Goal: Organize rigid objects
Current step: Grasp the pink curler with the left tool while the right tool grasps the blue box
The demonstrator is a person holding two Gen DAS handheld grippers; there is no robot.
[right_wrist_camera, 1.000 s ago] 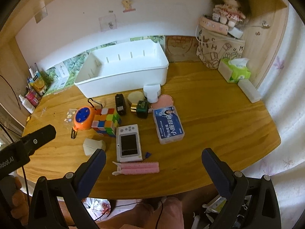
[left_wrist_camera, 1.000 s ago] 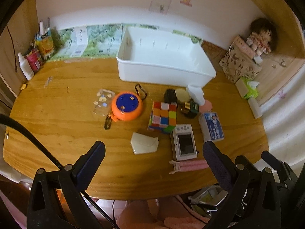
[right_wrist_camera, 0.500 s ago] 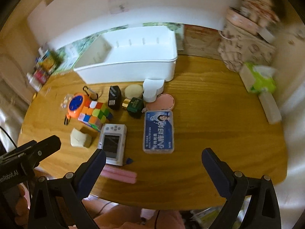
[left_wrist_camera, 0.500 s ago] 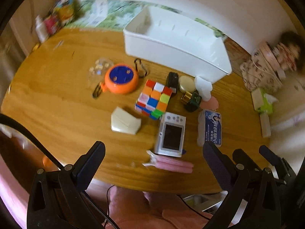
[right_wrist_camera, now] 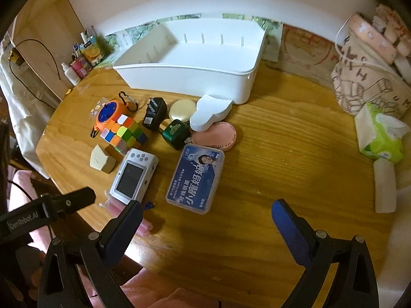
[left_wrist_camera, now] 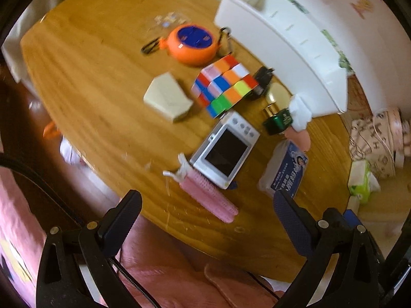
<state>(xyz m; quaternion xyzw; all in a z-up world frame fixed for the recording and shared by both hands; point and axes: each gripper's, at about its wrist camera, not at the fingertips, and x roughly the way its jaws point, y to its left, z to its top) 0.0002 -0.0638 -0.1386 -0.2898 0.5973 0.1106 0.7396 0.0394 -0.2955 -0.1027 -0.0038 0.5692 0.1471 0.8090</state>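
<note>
An empty white bin (right_wrist_camera: 195,59) stands at the back of the round wooden table (right_wrist_camera: 269,179). In front of it lie a colour cube (right_wrist_camera: 123,133), an orange round tape (right_wrist_camera: 106,111), a black charger (right_wrist_camera: 154,113), a green box (right_wrist_camera: 176,132), a silver camera (right_wrist_camera: 133,175), a blue card case (right_wrist_camera: 196,177), a beige block (right_wrist_camera: 101,160) and a pink comb (left_wrist_camera: 208,195). My left gripper (left_wrist_camera: 205,220) is open and empty over the table's front edge near the comb. My right gripper (right_wrist_camera: 205,228) is open and empty, in front of the card case.
A patterned box (right_wrist_camera: 364,77), a green tissue pack (right_wrist_camera: 380,136) and a white bar (right_wrist_camera: 384,184) sit at the right. Small bottles (right_wrist_camera: 77,66) stand at the back left. The left gripper's body (right_wrist_camera: 46,210) shows at the lower left of the right wrist view.
Both grippers have moved closer to the table and tilted; the left view has swung to look from the left. Both stay open. Objects have not moved.
</note>
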